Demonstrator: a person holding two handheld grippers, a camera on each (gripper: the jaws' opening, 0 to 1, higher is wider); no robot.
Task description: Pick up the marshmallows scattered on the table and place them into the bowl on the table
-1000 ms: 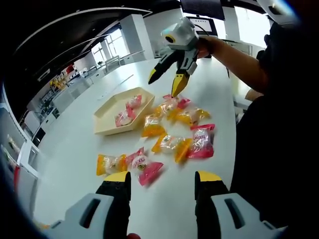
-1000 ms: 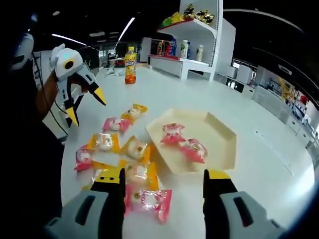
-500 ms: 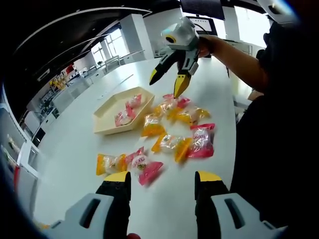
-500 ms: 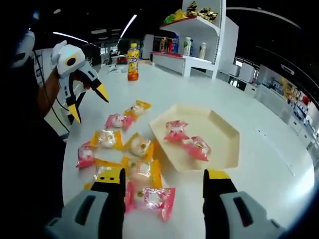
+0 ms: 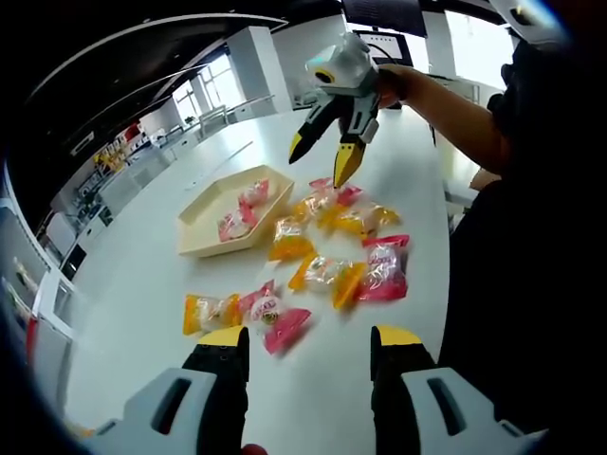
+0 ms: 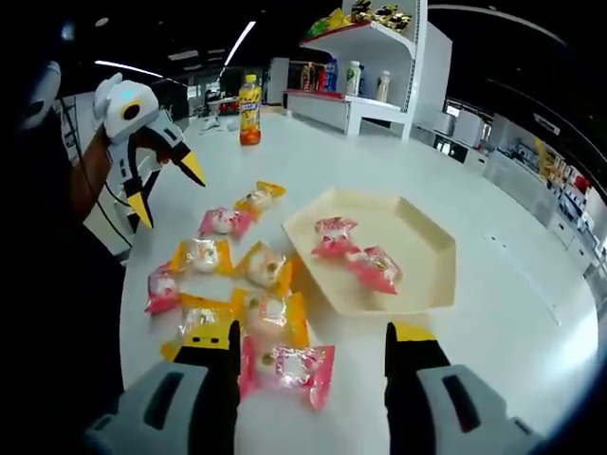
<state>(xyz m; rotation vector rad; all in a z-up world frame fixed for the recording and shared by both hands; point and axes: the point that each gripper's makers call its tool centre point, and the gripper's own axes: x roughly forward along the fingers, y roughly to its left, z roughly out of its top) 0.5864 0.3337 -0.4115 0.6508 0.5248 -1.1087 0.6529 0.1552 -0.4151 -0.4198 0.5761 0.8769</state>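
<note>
Left gripper view first: the left gripper hangs low over the white table, jaws spread wide and holding nothing. Just beyond its tips lies a pink marshmallow packet touching a yellow packet. More wrapped marshmallows scatter toward the far side, and the cream hexagonal bowl sits to the left with two pink packets inside. These look light, puffy and crinkly, so they should squash easily and the film may slip; I'd pinch across the plump middle rather than the flat crimped ends. Above the far packets hovers the right gripper, yellow tips parted, carrying nothing.

Over to the right gripper view: the right gripper has its jaws wide apart too, empty, with a pink-wrapped packet lying between them on the table. Yellow wrapped marshmallows cluster just beyond, and the bowl lies to the right, two pink packets in it. Far left, the left gripper shows with tips open, off the table.
</note>
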